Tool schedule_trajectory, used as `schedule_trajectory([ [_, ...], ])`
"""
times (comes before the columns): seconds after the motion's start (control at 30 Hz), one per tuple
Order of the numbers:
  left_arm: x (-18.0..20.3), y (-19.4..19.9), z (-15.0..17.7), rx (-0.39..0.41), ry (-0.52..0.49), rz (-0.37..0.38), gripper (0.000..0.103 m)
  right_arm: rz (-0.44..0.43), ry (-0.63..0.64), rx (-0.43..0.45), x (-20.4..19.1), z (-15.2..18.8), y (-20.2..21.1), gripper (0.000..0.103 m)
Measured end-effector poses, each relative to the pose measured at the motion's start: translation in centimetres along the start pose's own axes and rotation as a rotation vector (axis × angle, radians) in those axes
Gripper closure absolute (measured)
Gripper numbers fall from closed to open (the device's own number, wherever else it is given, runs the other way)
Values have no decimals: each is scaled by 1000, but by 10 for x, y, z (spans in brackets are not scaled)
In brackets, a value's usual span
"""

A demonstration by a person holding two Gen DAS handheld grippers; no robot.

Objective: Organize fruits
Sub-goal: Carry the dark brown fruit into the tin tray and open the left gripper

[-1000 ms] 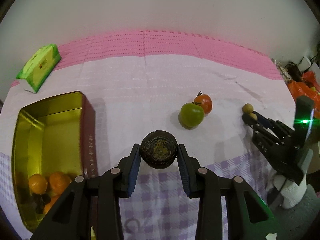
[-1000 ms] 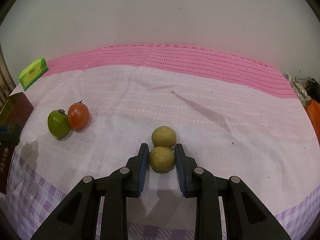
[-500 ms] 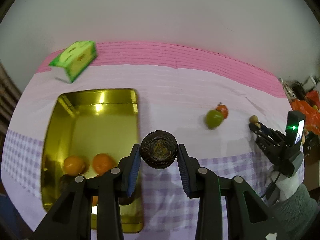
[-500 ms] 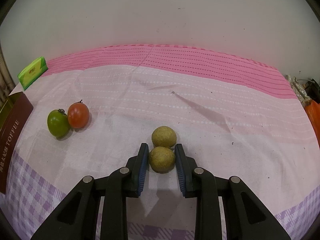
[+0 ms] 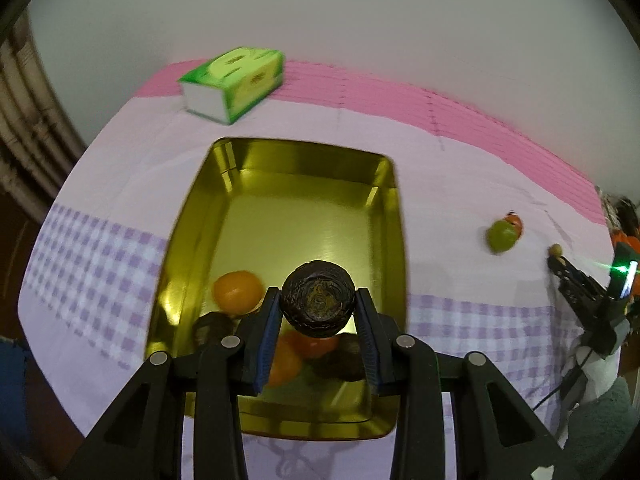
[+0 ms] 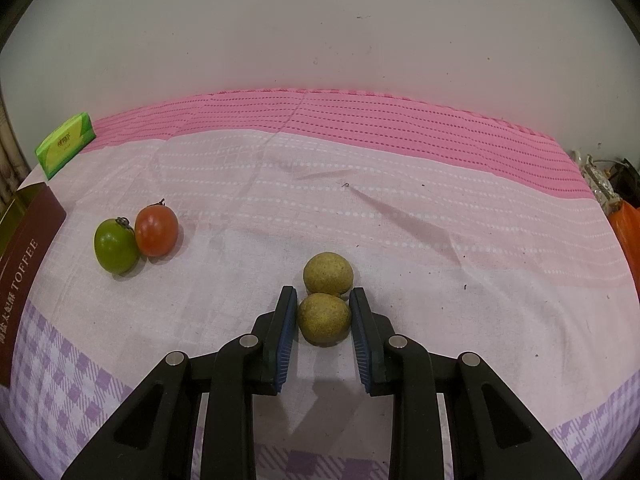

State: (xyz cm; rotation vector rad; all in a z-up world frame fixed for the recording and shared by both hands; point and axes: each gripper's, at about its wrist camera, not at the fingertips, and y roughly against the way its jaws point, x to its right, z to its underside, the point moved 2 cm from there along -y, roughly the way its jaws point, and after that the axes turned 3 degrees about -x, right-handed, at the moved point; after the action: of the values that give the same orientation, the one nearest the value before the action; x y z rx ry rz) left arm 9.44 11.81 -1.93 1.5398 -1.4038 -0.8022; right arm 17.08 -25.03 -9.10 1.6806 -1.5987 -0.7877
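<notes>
While left gripper (image 5: 318, 312) grips dark fruit (image 5: 318, 305) (over tin (image 5: 390, 216)).

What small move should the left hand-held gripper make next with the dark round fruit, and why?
Probably it should lower a little and open. The left hand-held gripper holds the dark wrinkled round fruit above the near part of the gold rectangular metal tin, where orange round fruits already lie. Easing slightly toward the bare middle first may avoid dropping it onto them.
</notes>
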Motion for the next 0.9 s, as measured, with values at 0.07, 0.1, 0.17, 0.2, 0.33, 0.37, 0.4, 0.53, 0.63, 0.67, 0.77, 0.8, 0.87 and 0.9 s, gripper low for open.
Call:
schedule_trajectory([
  [0.07,-9,-1,2,-5,15,-10,70,1,1,0,0,0,0,75],
  [0.1,-13,-2,3,-8,21,-16,70,2,2,0,0,0,0,75],
  [0.17,-18,-3,6,-12,28,-23,70,3,1,0,0,0,0,75],
  [0.2,-22,-4,7,-15,34,-30,70,3,1,0,0,0,0,75],
  [0.33,-33,-11,15,-39,57,-41,70,3,1,0,1,0,0,75],
  [0.37,-36,-13,16,-45,62,-40,70,3,1,0,0,0,0,75],
  [0.4,-39,-15,17,-53,69,-42,70,3,2,0,1,0,0,75],
  [0.53,-46,-22,21,-67,84,-49,70,3,2,0,1,0,0,75],
  [0.63,-49,-24,22,-71,89,-53,70,3,2,0,1,0,0,75],
  [0.67,-50,-25,23,-74,90,-55,70,3,2,1,1,0,0,75],
  [0.77,-52,-27,24,-86,92,-60,70,2,2,0,1,0,0,75],
  [0.8,-52,-28,24,-88,93,-62,70,3,2,1,1,0,0,75],
  [0.87,-53,-28,25,-85,94,-57,70,2,2,1,1,0,0,75],
  [0.9,-53,-27,25,-85,95,-58,70,3,2,1,1,0,0,75],
])
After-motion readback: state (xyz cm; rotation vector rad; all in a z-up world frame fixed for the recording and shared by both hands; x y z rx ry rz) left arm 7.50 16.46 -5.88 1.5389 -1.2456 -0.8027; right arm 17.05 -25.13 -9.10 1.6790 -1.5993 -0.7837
